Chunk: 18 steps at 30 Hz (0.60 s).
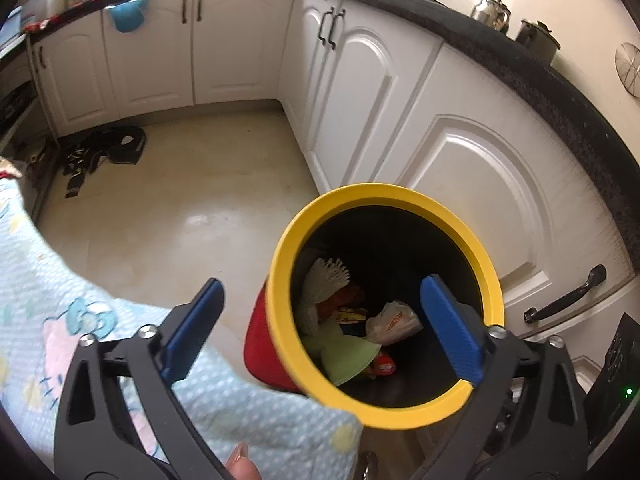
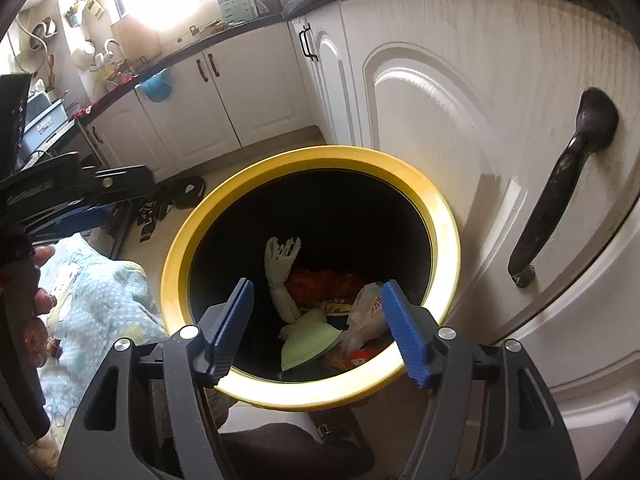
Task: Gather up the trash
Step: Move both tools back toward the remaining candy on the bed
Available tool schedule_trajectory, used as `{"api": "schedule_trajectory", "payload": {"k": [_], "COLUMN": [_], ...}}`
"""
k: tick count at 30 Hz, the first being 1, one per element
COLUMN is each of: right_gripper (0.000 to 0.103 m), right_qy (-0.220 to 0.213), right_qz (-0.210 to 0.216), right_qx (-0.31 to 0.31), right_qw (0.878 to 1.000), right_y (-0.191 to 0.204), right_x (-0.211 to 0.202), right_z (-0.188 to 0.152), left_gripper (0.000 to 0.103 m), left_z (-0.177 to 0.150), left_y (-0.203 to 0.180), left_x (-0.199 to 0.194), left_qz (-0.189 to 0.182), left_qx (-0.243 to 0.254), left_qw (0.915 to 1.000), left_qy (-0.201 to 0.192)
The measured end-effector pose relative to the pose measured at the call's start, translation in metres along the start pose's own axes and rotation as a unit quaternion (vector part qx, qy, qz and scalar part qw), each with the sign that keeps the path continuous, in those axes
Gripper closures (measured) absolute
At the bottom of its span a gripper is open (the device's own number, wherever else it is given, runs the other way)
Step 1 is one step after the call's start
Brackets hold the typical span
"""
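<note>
Hovering over the bin point(image 1: 285, 344), both tools point down into its dark inside. The left tool point(image 1: 320, 328) is spread wide, nothing between its blue pads, one pad outside the yellow rim, the other above the opening. The right tool point(image 2: 320, 330) stands partly open and empty too, both pads above the near rim. Down in the bin lies the trash: a white foam net point(image 2: 280, 276), a pale green dish point(image 2: 308, 346), a crumpled white wrapper point(image 1: 394, 316), orange and red packets point(image 2: 324, 282). Just beside the bin, on its right, rises a white cabinet door point(image 2: 460, 128) with a dark handle point(image 2: 560, 188), close to the rim. On the bin's left a light blue printed cloth point(image 1: 60, 312) crowds the near side under the left tool. Beyond the bin, dark straps point(image 1: 100, 152) lie on the floor by the far cabinets, and a kettle point(image 1: 490, 12) stands on the counter above.
</note>
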State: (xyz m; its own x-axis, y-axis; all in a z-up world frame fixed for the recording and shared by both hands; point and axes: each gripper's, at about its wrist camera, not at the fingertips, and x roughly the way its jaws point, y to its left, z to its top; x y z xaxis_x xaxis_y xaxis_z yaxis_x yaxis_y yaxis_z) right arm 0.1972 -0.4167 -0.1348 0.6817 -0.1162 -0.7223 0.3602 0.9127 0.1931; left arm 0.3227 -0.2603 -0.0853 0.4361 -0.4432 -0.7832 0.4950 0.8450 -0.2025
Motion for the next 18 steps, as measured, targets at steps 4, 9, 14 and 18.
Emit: {"api": "schedule_trajectory", "payload": {"k": [4,9,14,18], "right_gripper": [0.033,0.03,0.026,0.025], "right_qy": [-0.008,-0.02,-0.029,-0.034], "right_qz": [0.003,0.008,0.015,0.022], "right_qx": [-0.005,-0.014,-0.028,-0.043], "right_qw": [1.0,1.0,0.999,0.998], "right_y": [0.003,0.009,0.02,0.031], "right_x": [-0.007,-0.019,-0.029,-0.036], "right_z": [0.0,0.001,0.0,-0.001], "left_gripper": [0.011,0.011,0.011,0.011], "left_z": [-0.005,-0.013,-0.022,-0.029], "left_y": [0.007,0.013,0.018,0.025], "left_x": [-0.012,-0.029,-0.046,-0.06], "left_qz": [0.012,0.013,0.018,0.026], "left_qx": [-0.005,-0.011,-0.014,-0.017], "left_qw": [0.9999,0.9998,0.9994,0.999], "left_qy": [-0.006,-0.013,-0.025,-0.034]}}
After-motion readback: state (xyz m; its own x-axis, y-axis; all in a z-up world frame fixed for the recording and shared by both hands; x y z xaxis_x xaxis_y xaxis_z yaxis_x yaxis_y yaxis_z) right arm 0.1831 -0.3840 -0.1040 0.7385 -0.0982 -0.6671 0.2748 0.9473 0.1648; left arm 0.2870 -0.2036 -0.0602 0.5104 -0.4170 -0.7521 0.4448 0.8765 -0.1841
